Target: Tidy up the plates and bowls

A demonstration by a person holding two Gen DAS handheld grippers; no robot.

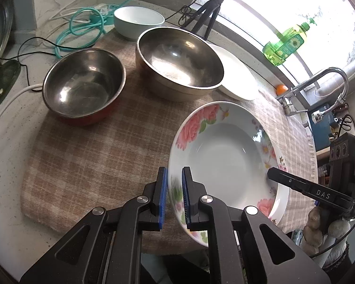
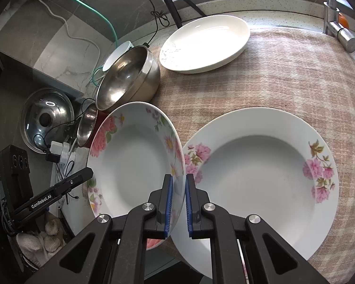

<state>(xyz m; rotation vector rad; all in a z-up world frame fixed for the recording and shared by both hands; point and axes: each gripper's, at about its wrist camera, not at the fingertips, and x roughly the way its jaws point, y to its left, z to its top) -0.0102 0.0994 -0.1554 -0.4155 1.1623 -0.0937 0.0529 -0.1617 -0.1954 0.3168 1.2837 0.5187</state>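
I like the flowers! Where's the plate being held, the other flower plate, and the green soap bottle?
held flower plate (image 2: 132, 165): right wrist view, on its white well.
second flower plate (image 2: 260, 179): right wrist view, on its well.
green soap bottle (image 1: 287, 43): left wrist view, on its label.

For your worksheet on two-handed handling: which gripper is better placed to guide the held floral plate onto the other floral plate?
Probably the right gripper: it clamps the held floral plate's rim beside the other floral plate; the left gripper grips the far rim.

black tongs (image 1: 174, 196), blue pads (image 1: 162, 196), silver screws, white knit gloves (image 2: 47, 236)
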